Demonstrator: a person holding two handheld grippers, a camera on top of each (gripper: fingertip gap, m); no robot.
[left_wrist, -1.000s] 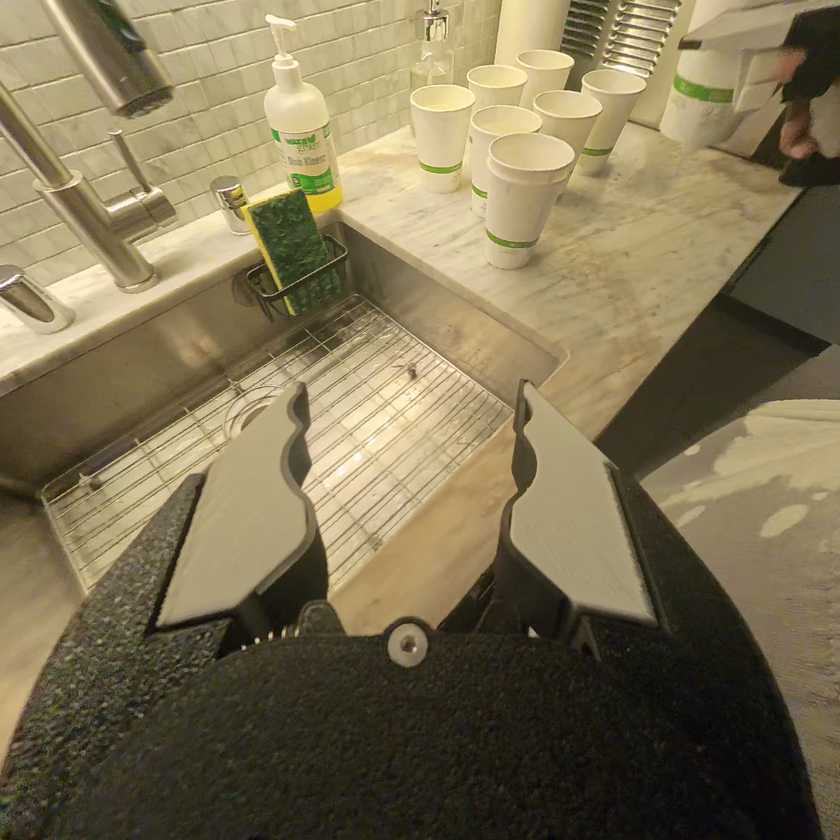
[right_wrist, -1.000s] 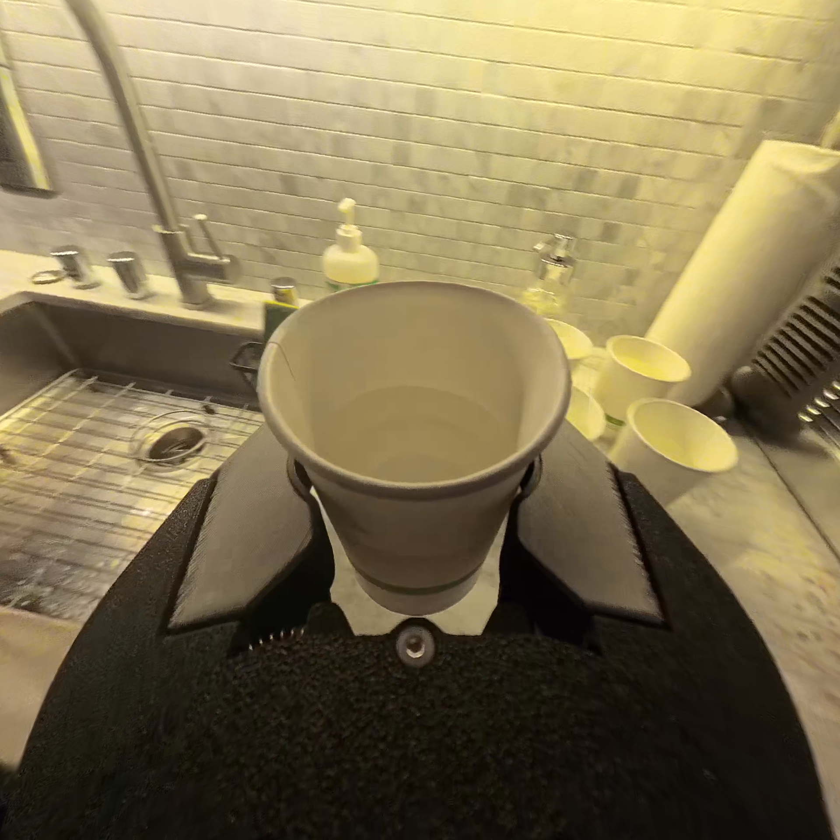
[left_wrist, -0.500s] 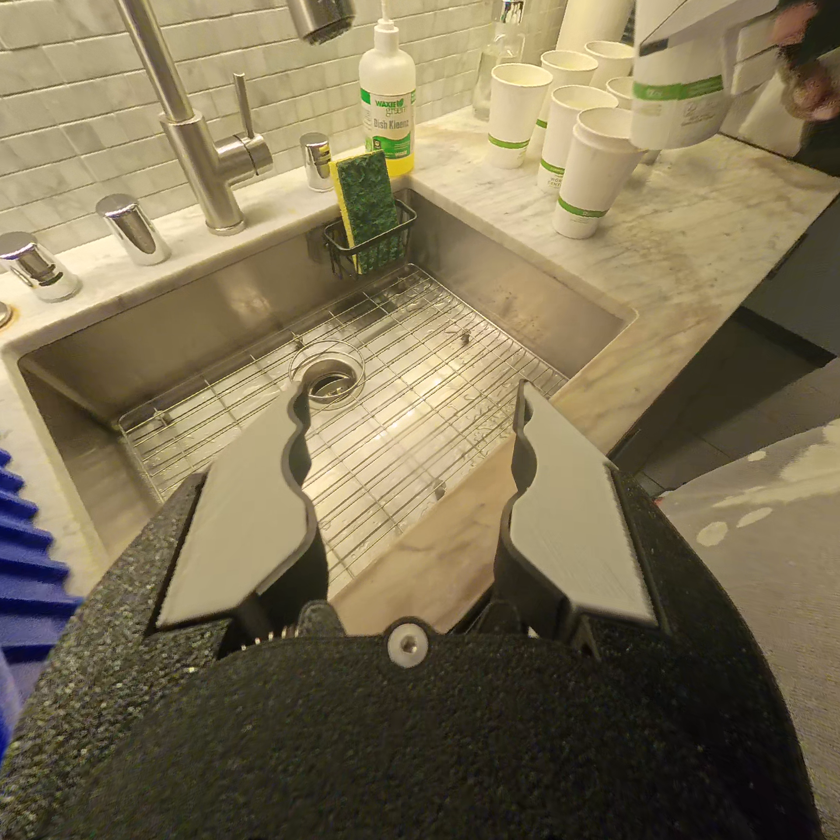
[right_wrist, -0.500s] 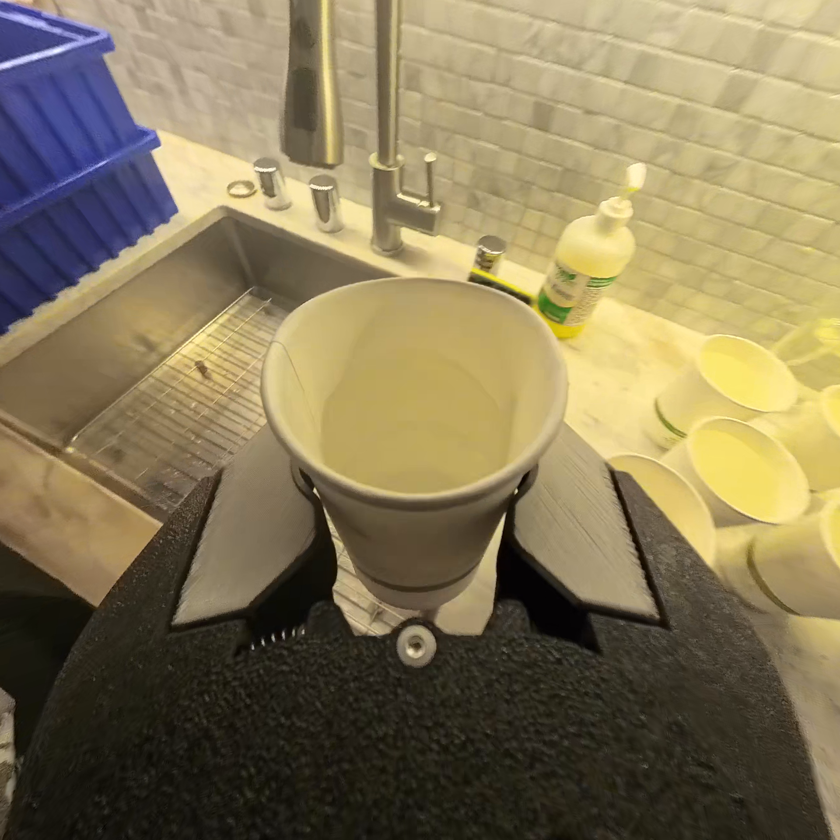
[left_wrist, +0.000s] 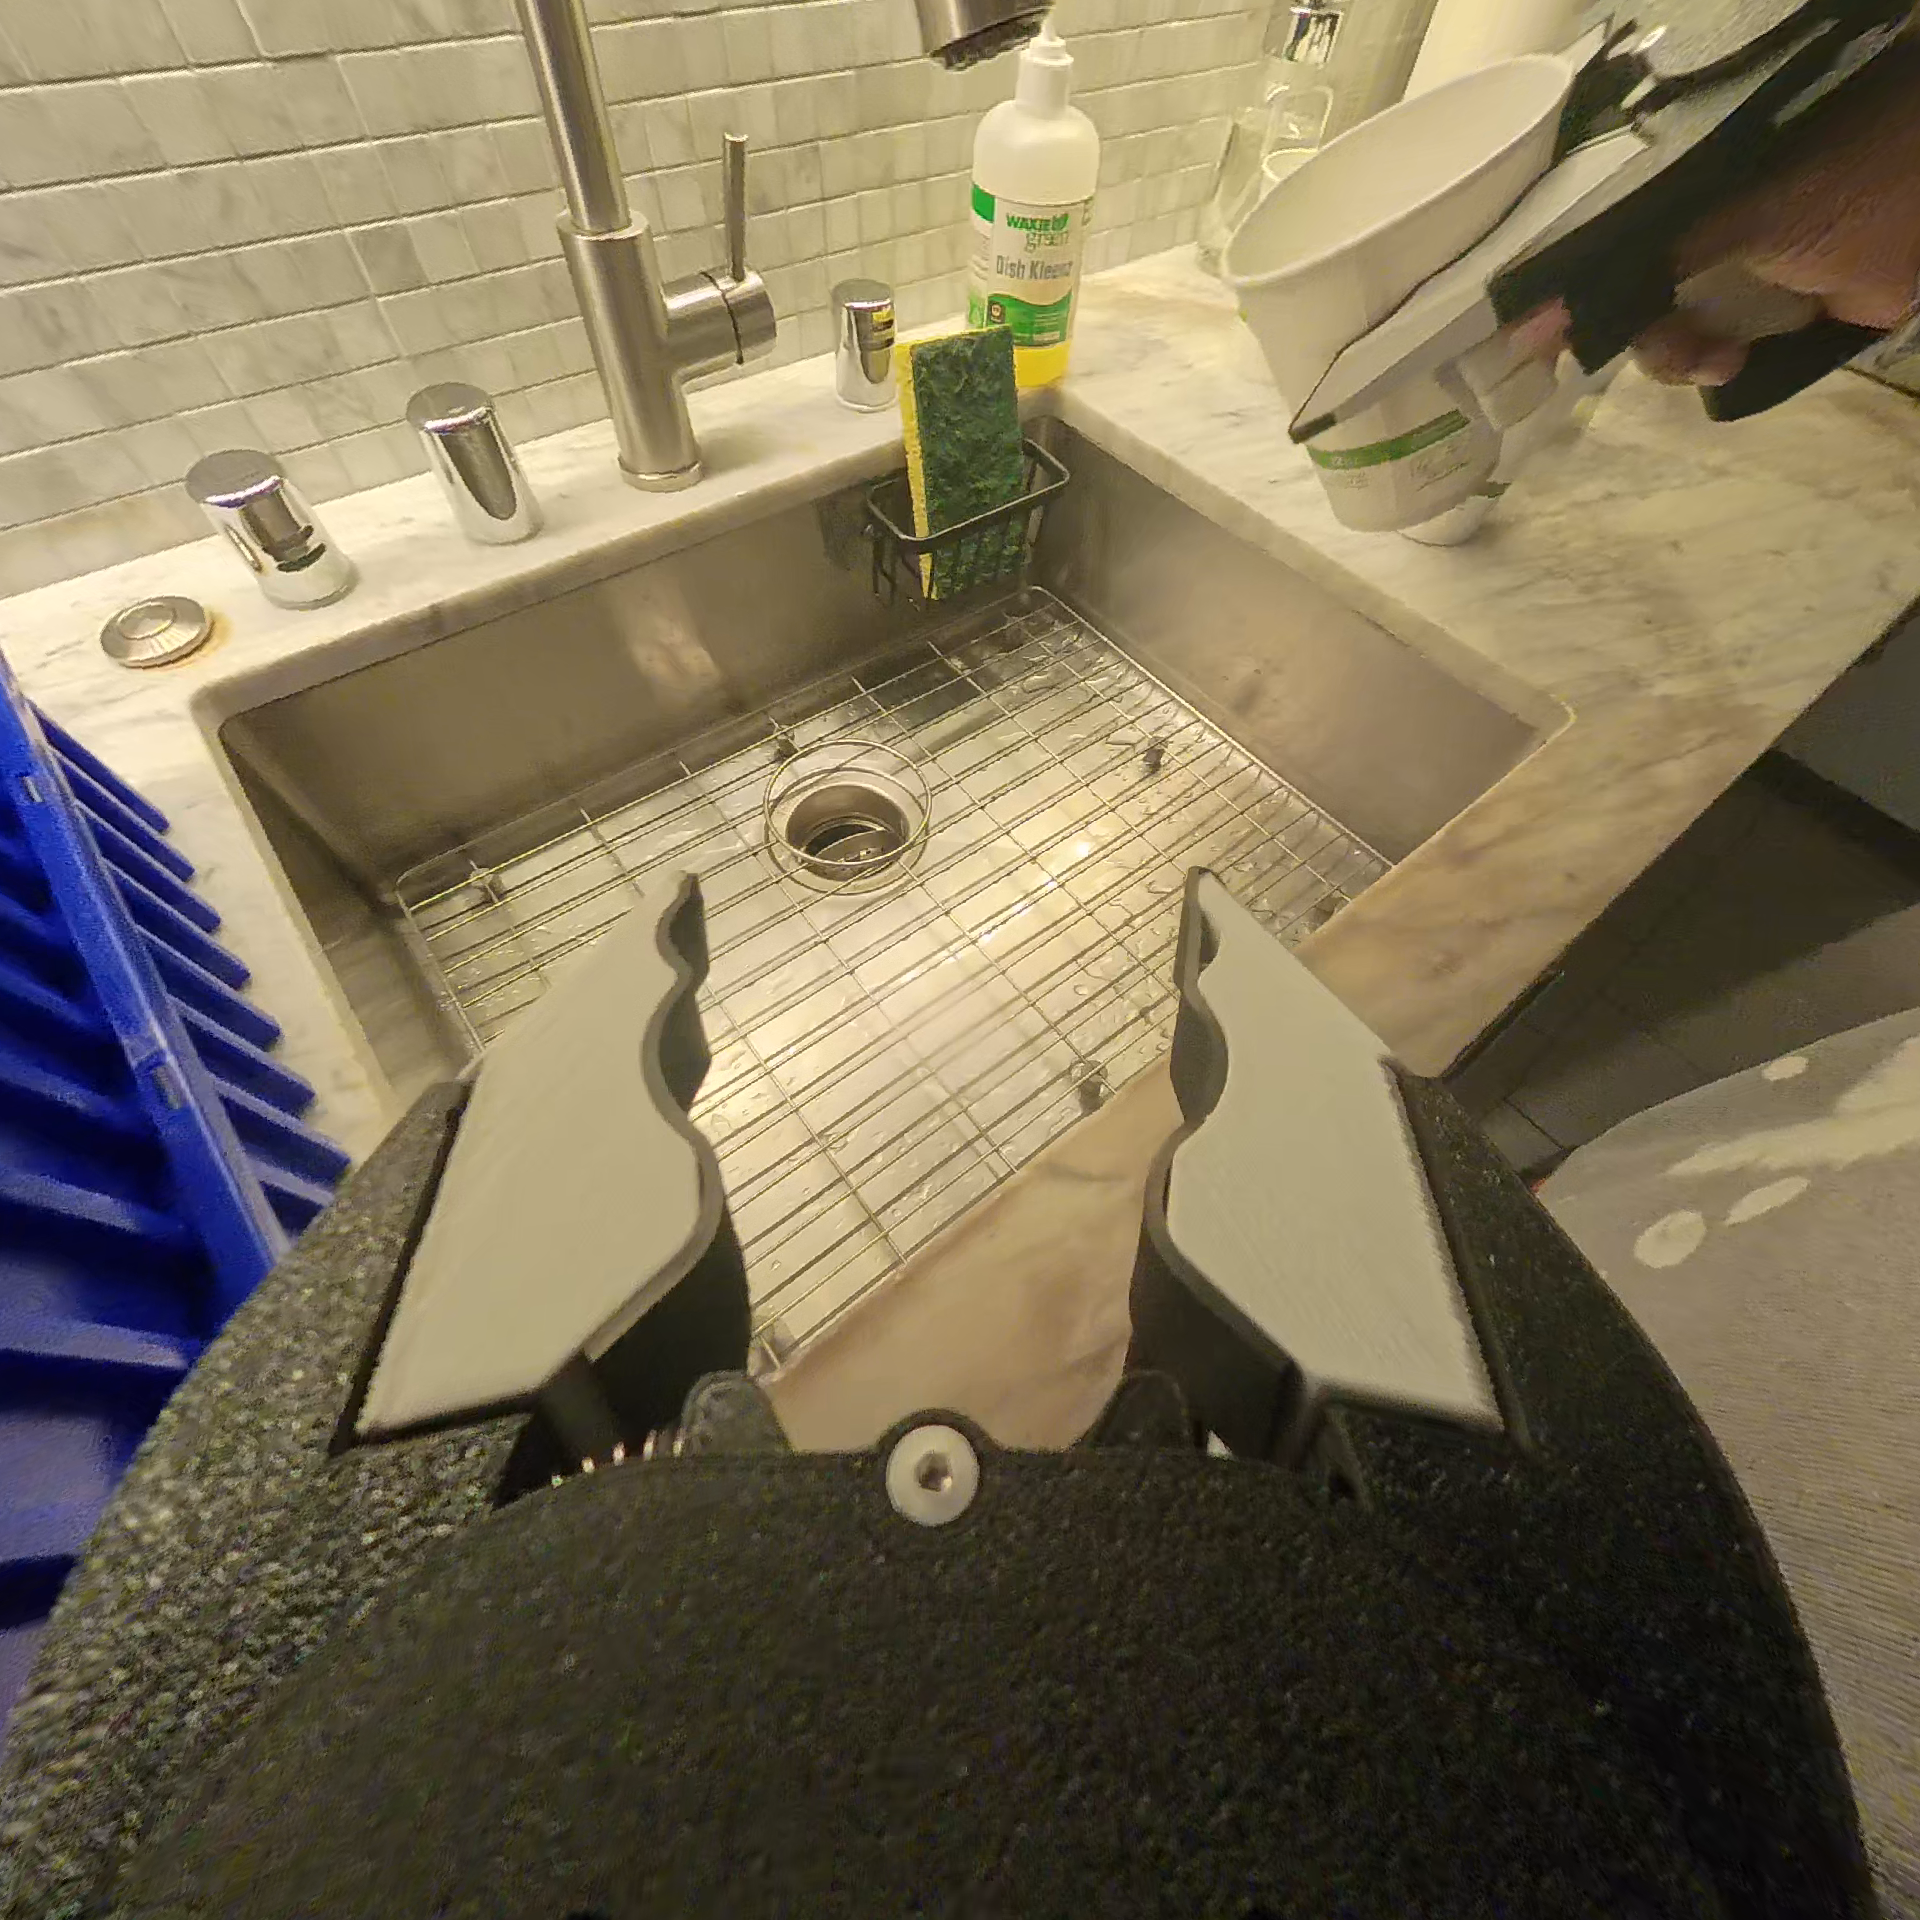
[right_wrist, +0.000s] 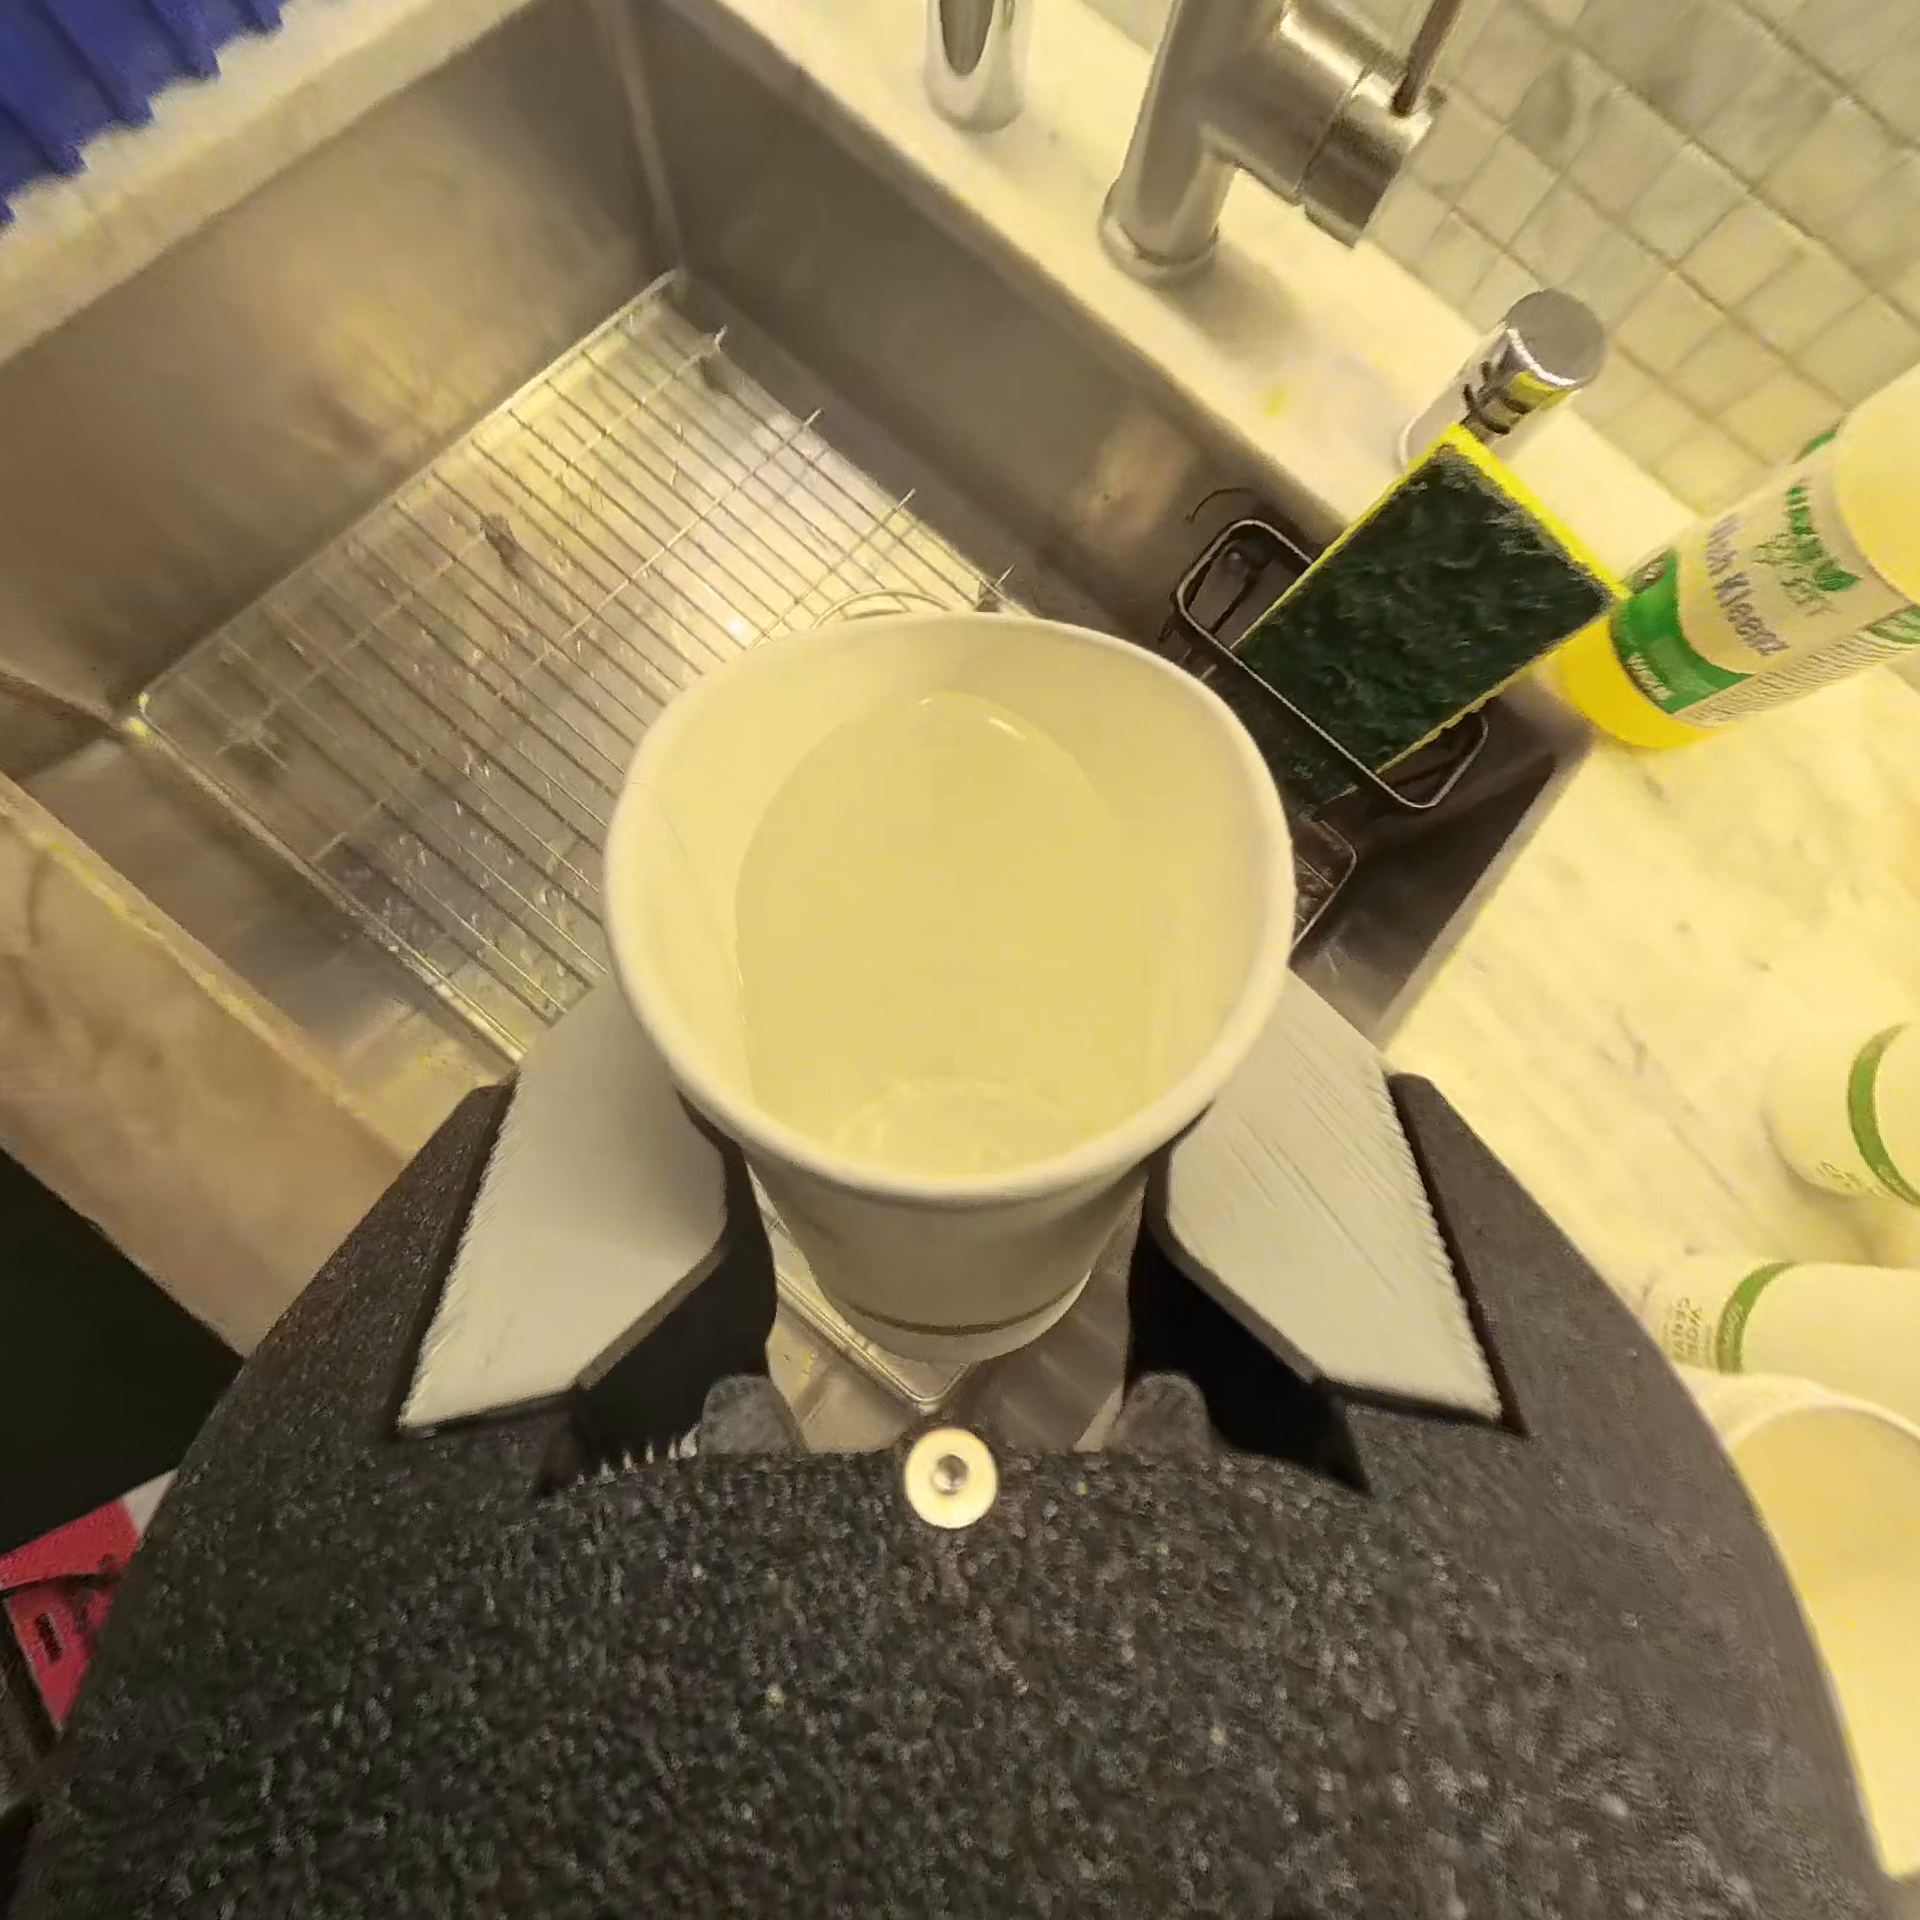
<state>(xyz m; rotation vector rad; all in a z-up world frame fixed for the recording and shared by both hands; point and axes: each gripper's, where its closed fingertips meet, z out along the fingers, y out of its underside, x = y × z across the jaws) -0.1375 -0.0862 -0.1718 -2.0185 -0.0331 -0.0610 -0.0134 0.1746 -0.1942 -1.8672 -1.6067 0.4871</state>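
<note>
My right gripper is shut on a white paper cup with a green band near its base. The cup holds clear liquid and is tipped forward over the right end of the steel sink. The liquid reaches up the far wall toward the rim. In the left wrist view the same cup hangs tilted at the upper right, above the counter corner. My left gripper is open and empty, above the sink's front edge, facing the wire grid and drain.
A faucet stands behind the sink. A green-and-yellow sponge sits in a black wire caddy. A soap bottle stands on the marble counter. Several paper cups lie to the right. A blue crate is at the left.
My right gripper has carried the cup from the counter to above the sink and tipped it forward. My left gripper has swung left, staying open, so the whole sink now shows.
</note>
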